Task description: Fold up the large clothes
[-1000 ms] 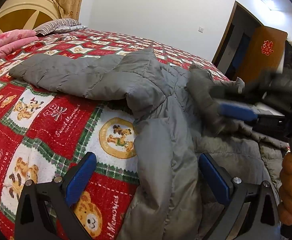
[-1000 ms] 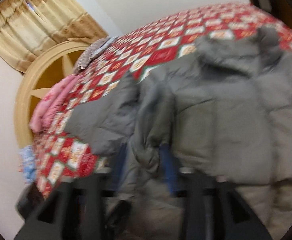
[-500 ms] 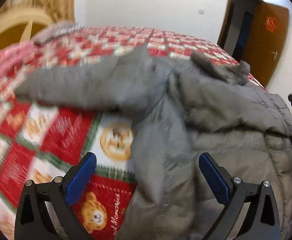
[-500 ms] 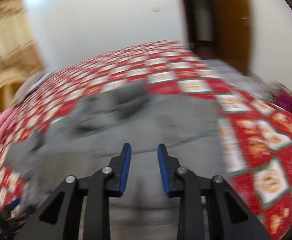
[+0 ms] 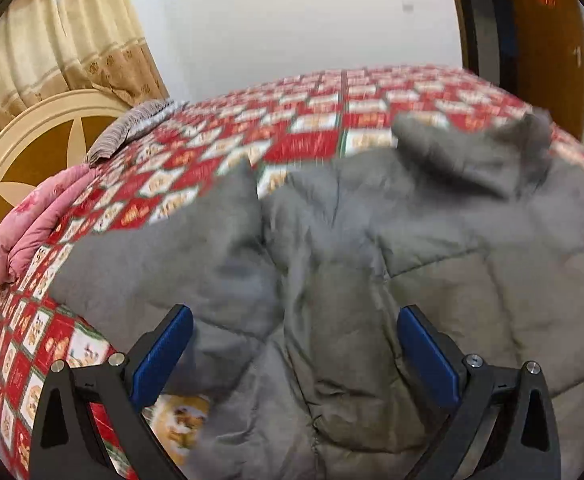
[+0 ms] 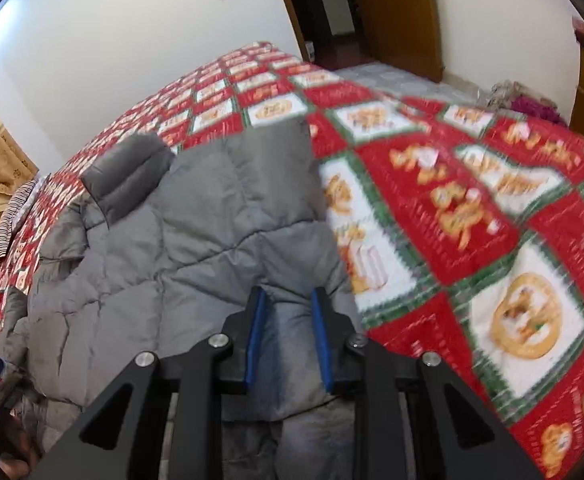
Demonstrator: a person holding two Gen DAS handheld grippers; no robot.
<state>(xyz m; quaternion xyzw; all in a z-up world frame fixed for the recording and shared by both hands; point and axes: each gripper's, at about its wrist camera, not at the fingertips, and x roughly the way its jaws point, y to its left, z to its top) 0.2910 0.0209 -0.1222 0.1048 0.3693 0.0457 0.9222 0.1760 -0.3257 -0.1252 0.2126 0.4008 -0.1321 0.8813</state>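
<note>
Your grey jacket [image 5: 392,264] lies spread on the red quilt [image 6: 472,208] of the bed. Your left gripper [image 5: 292,356] is wide open above its left part and holds nothing. Your right gripper [image 6: 288,312] has just been closing; its jaws are narrow around a fold of the jacket's right edge, but I cannot tell if they press it.

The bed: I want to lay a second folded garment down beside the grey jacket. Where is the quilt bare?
The bare patch is the red teddy-bear quilt right of the grey puffer jacket, out to the bed's edge. Another strip runs beyond the jacket's collar toward the wall. The headboard side is crowded: a pink blanket and a striped pillow.
</note>
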